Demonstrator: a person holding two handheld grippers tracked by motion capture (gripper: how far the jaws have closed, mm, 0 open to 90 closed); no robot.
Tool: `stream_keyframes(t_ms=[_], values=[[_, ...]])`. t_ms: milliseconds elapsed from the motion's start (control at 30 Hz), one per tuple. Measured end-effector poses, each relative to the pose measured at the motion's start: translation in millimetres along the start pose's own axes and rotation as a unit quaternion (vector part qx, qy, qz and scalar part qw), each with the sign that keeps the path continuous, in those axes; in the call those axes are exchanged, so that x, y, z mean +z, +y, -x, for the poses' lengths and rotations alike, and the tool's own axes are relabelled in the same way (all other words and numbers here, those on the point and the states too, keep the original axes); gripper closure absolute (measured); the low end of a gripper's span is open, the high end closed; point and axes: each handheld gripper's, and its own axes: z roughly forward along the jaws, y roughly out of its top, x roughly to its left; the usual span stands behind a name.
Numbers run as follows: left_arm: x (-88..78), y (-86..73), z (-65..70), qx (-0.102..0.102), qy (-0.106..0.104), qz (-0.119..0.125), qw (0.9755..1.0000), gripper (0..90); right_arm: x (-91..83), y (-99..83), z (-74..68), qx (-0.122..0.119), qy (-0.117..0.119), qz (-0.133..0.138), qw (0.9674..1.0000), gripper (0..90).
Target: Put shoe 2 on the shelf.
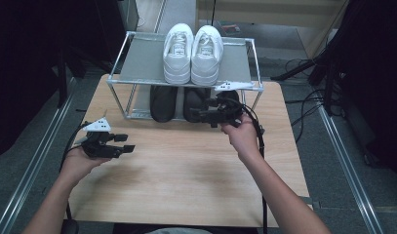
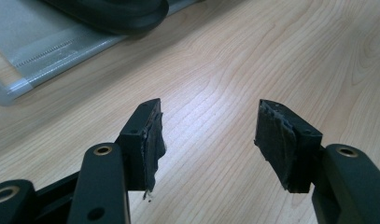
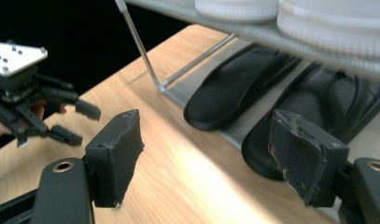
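A pair of white sneakers (image 1: 192,53) stands on the top shelf of a metal shoe rack (image 1: 137,58). Two black slippers (image 1: 163,103) lie on its lower shelf. My right gripper (image 1: 196,114) is level in front of the right slipper (image 3: 318,112), jaws open with nothing between them (image 3: 206,154). The left slipper (image 3: 234,93) lies just beyond. My left gripper (image 1: 126,143) hovers over the left side of the wooden table (image 1: 186,175), open and empty (image 2: 208,135). A slipper toe (image 2: 117,14) is at the top of the left gripper view.
The rack stands at the table's far edge, its thin metal posts (image 3: 138,46) beside the slippers. Cables trail from both grippers, the right one down along the forearm (image 1: 262,161). Dark floor and stands surround the table.
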Motion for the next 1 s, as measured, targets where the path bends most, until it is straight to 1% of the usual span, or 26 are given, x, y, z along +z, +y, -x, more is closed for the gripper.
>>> stream_keyframes(t_ms=[233, 333, 500, 633, 800, 867, 933, 1000], values=[[1.1, -0.2, 0.9, 0.0, -0.001, -0.001, 1.0, 41.7, -7.6, -21.5, 7.2, 0.006, 0.001, -0.006, 1.0, 26.5], [2.1, 0.0, 1.7, 0.002, -0.001, -0.004, 1.0, 41.6, -12.1, -31.2, 9.8, 0.001, 0.0, -0.006, 1.0, 26.5], [4.5, -0.1, 3.3, 0.003, -0.003, -0.007, 1.0, 41.4, -19.5, -47.7, 15.5, 0.002, 0.012, -0.001, 0.9999, 26.5], [5.5, -0.3, 4.0, 0.003, -0.004, -0.01, 0.9999, 41.3, -25.8, -59.3, 20.8, 0.002, 0.005, 0.0, 1.0, 26.5], [7.4, -0.5, 6.0, 0.003, -0.006, -0.012, 0.9999, 41.0, -34.6, -72.7, 27.5, 0.005, 0.004, 0.0, 1.0, 26.5], [7.8, -0.5, 6.5, 0.002, -0.006, -0.011, 0.9999, 40.9, -37.0, -77.7, 29.4, 0.0, 0.001, -0.008, 1.0, 26.5], [7.8, -0.7, 6.9, 0.002, -0.007, -0.012, 0.9999, 40.9, -39.9, -83.1, 30.9, -0.006, -0.002, -0.009, 0.9999, 26.5], [8.4, -0.9, 7.2, 0.002, -0.008, -0.012, 0.9999, 40.8, -42.5, -88.6, 32.6, -0.006, -0.002, -0.006, 1.0, 26.5]])
